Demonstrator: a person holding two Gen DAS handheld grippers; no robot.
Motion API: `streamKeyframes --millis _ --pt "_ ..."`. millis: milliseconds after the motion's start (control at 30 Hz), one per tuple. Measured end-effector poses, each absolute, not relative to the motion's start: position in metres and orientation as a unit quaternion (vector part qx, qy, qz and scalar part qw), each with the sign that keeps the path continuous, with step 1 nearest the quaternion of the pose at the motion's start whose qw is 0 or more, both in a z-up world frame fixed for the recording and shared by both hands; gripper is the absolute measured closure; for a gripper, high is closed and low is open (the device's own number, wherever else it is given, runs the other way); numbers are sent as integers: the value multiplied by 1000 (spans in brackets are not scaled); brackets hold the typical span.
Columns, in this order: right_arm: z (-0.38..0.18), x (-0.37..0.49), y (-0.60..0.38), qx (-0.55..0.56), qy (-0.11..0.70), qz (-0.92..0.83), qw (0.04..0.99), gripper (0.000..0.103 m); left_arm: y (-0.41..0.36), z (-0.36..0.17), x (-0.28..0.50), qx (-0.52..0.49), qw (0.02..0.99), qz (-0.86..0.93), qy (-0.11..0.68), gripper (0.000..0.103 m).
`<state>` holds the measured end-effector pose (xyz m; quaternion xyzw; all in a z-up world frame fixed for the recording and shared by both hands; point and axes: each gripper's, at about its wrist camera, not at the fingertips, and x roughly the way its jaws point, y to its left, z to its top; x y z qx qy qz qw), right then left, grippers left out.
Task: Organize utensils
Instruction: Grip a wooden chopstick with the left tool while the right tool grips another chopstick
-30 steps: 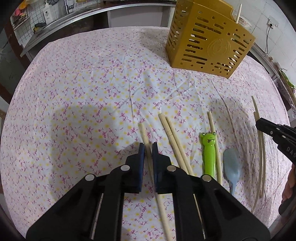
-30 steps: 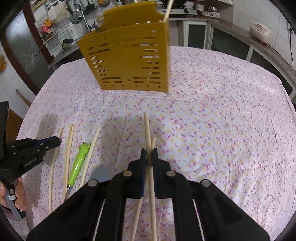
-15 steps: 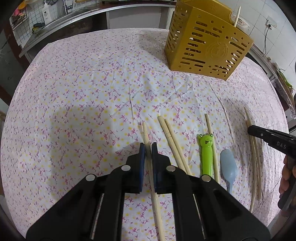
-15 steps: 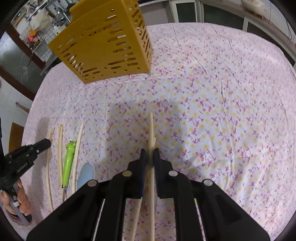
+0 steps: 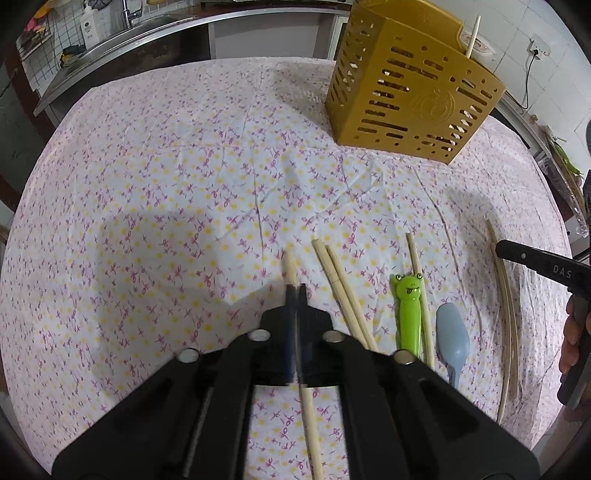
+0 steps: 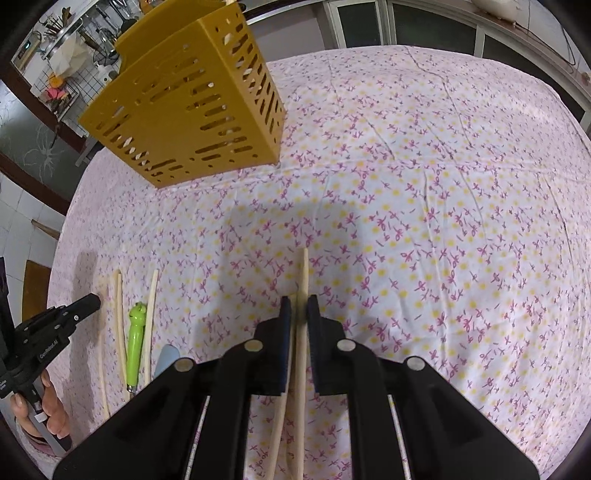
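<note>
My left gripper (image 5: 295,291) is shut on a pale wooden chopstick (image 5: 289,266) that lies on the flowered cloth; its tip pokes out past the pads. To its right lie two more chopsticks (image 5: 340,291), a green frog-handled utensil (image 5: 408,314), another chopstick (image 5: 419,280) and a light blue spoon (image 5: 452,339). My right gripper (image 6: 298,301) stands low over the cloth, shut on a pair of chopsticks (image 6: 303,273) that fills the narrow gap between its pads. The yellow slotted utensil basket (image 5: 406,103) (image 6: 184,103) stands at the back with one chopstick (image 5: 472,37) upright in it.
The flowered tablecloth (image 5: 166,184) covers the whole table, with wide bare cloth left of my left gripper and right of my right gripper. A person's hand (image 6: 48,417) grips the left tool. A kitchen counter with a sink (image 5: 122,33) runs behind the table.
The left jaws have closed tight on the chopstick. The right gripper has sunk toward the cloth and rolled, and its jaws stand slightly wider, with two chopsticks between them.
</note>
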<state>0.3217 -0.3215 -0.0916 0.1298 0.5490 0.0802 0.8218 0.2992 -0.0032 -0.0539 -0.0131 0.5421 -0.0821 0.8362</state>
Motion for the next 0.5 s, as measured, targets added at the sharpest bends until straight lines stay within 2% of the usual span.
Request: streamKeyframes --millis 200,500 --pt "-94 325 -328 135 555 76 817 92 -4 -61 304 -9 828 -88 554 103" --pt "-95 327 -305 61 578 64 811 92 -9 -65 298 -1 822 -95 561 103"
